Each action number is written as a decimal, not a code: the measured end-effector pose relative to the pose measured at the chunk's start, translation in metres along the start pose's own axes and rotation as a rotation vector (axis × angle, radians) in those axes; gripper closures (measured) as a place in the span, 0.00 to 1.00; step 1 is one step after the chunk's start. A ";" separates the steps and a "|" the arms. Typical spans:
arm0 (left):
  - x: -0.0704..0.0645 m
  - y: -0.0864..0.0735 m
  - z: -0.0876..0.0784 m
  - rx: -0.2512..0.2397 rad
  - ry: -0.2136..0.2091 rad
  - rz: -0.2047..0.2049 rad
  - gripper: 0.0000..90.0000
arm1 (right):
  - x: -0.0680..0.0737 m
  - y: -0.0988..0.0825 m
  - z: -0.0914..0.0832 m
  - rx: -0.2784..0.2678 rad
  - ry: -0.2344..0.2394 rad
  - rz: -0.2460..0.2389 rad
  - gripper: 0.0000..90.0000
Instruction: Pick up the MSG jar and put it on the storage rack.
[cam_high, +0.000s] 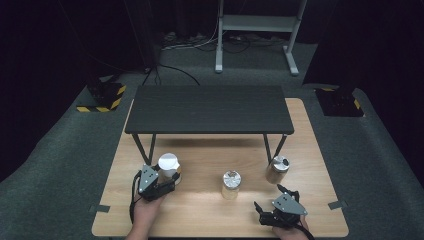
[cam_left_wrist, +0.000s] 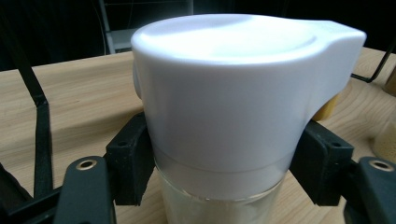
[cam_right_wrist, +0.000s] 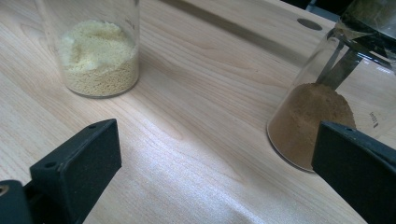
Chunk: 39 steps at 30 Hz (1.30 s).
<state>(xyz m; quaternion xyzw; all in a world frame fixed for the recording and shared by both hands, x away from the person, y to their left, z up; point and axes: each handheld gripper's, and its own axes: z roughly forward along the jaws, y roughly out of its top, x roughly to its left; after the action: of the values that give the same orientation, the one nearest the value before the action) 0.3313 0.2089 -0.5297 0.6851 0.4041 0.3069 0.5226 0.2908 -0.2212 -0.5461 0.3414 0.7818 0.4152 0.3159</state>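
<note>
White-capped jar (cam_left_wrist: 224, 93) upright, axis vertical

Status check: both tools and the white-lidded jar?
Left tool shut on white-lidded jar, jar upright on table. Right tool open, empty, between yellow-grain jar and brown-powder jar. Nothing blocking.

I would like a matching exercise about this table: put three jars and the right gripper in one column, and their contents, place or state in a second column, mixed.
Things:
1. white-lidded jar
2. middle jar
3. right-hand jar
4. right gripper

States:
a. holds brown powder
b. jaws open, nothing between them
c. clamped between the left gripper's jaws
d. holds pale yellow grains

Pairs: 1-c, 2-d, 3-a, 4-b
</note>
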 end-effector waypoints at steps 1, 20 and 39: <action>0.000 0.001 -0.001 -0.002 -0.002 0.002 0.34 | 0.000 0.000 0.000 0.000 0.000 -0.001 0.01; 0.001 0.029 -0.026 -0.050 0.001 0.015 0.34 | 0.000 0.000 0.000 -0.002 0.002 0.003 0.01; 0.004 0.055 -0.049 -0.105 0.012 0.001 0.34 | -0.001 0.000 0.000 -0.002 0.005 0.003 0.01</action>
<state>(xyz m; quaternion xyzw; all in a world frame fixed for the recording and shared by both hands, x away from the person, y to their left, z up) 0.3047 0.2286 -0.4638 0.6551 0.3902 0.3321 0.5553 0.2908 -0.2218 -0.5459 0.3413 0.7816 0.4173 0.3136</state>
